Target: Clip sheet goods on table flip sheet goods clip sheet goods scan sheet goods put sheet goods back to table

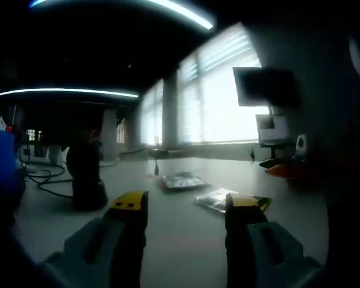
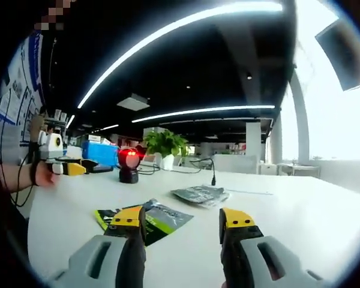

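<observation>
White counter [image 2: 300,222] spreads under both my tongs in a dim office. At the bottom of the right gripper view my right tongs [image 2: 183,225] stand spread, holding nothing, with the green-and-black sheet goods [image 2: 159,217] lying flat just beyond the left tip. Farther, mid-frame, lies a silvery packet [image 2: 199,194]; behind it, left of centre, the red-lit scanner [image 2: 129,163]. My left tongs [image 1: 186,207] are spread too, empty.
</observation>
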